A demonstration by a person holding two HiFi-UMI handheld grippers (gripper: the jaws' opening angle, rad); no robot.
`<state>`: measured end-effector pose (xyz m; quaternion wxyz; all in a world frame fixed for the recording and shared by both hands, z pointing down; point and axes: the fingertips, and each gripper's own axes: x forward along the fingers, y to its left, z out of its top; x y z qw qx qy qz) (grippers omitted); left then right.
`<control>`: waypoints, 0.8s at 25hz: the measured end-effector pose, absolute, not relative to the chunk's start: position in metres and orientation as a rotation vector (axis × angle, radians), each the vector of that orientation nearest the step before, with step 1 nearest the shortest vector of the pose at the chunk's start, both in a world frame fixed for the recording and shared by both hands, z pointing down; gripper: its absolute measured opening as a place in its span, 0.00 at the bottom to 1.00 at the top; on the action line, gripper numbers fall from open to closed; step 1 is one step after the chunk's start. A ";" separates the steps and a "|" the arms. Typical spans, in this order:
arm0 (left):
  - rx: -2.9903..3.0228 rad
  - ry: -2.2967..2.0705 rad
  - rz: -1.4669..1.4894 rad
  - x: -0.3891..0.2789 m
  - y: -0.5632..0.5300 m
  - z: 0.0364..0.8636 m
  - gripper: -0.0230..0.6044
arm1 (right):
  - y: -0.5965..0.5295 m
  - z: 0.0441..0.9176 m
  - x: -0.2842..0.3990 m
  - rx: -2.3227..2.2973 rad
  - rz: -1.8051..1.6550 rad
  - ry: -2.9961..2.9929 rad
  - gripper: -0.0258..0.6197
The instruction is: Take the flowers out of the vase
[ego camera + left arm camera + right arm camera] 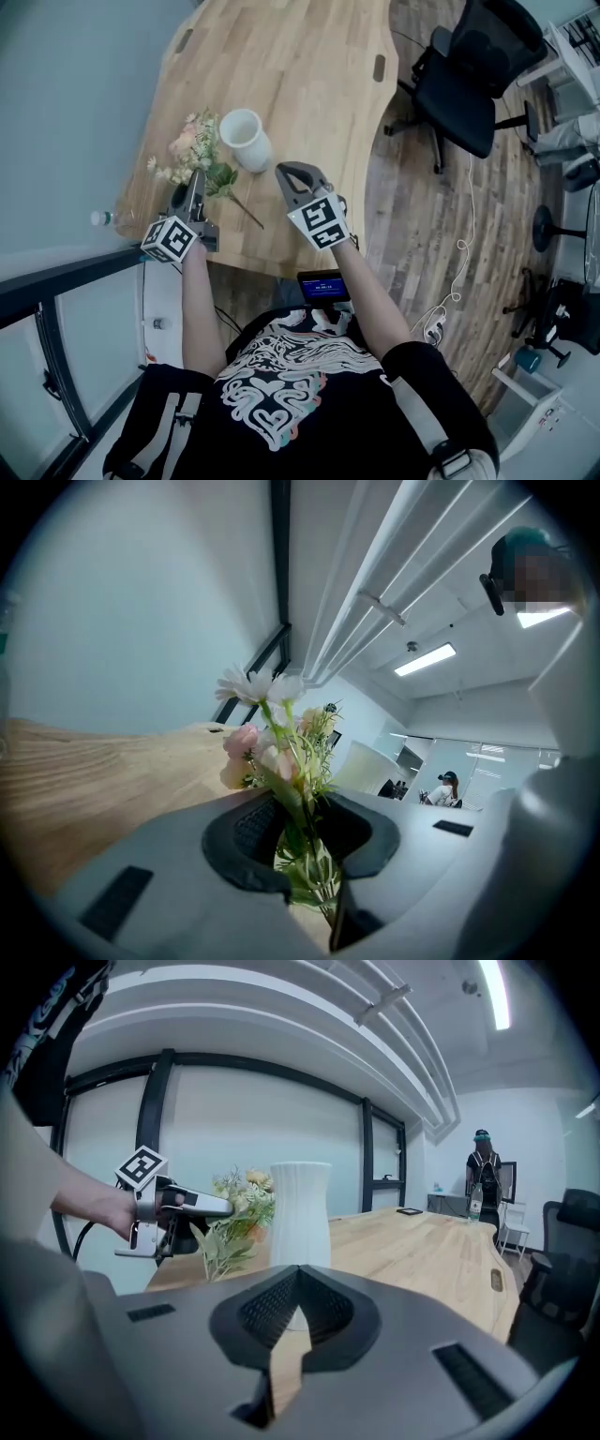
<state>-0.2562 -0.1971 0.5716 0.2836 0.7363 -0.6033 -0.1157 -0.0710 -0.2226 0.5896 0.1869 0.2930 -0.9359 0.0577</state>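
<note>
A bunch of pink and white flowers (192, 143) with green stems is out of the vase and low over the wooden table (300, 66). My left gripper (197, 180) is shut on the stems, which show between its pads (251, 825) in the left gripper view, with the blooms (267, 747) rising beyond them. The white ribbed vase (246, 139) stands upright just right of the bunch. My right gripper (289, 172) is shut and holds nothing, hovering right of the vase. In the right gripper view the vase (300, 1211) stands straight ahead, with the left gripper (187, 1206) and the flowers (234, 1218) to its left.
A black office chair (469, 75) stands past the table's right side. A water bottle (103, 217) sits at the table's left edge. A person (483, 1180) stands far off across the room, and a dark flat item (410, 1211) lies on the table's far end.
</note>
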 end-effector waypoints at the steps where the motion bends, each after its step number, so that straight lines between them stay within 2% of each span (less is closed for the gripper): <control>1: 1.962 -1.610 -0.307 -0.256 -0.196 0.577 0.18 | -0.221 0.592 -0.071 0.820 0.168 -2.631 0.05; 20: 1.861 -1.552 -0.238 -0.233 -0.198 0.646 0.19 | -0.219 0.622 -0.066 0.867 0.293 -2.614 0.05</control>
